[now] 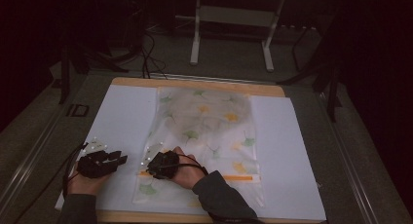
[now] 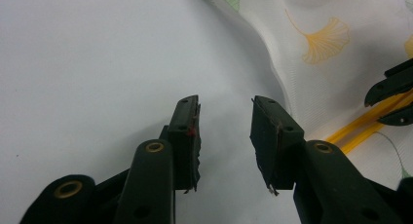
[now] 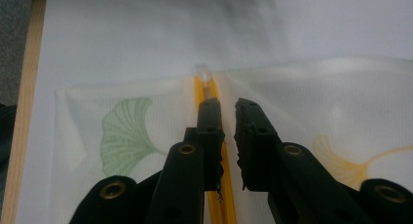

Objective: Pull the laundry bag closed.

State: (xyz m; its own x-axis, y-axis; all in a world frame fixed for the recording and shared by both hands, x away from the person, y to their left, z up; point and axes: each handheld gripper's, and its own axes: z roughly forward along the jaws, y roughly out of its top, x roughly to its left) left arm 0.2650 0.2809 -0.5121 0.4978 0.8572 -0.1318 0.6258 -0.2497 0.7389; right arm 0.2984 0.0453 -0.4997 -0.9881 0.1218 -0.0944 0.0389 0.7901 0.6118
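A translucent mesh bag (image 1: pixel 209 131) printed with green and yellow ginkgo leaves lies flat on the white sheet (image 1: pixel 122 112). An orange zipper (image 1: pixel 238 177) runs across its near end. My right gripper (image 1: pixel 147 170) points left and hovers low over the zipper's left end. In the right gripper view its jaws (image 3: pixel 226 107) stand a narrow gap apart, nothing pinched, with the zipper (image 3: pixel 216 204) under the left jaw and a clear pull tab (image 3: pixel 203 72) just ahead. My left gripper (image 2: pixel 224 112) rests open over bare sheet, left of the bag's edge (image 2: pixel 331 63).
The white sheet covers a wooden table (image 1: pixel 195 84) whose edge shows at the far side. A white desk frame (image 1: pixel 231 19) stands on the floor behind, with cables (image 1: pixel 148 53) beside it. A cable trails from the left hand off the table's near-left corner.
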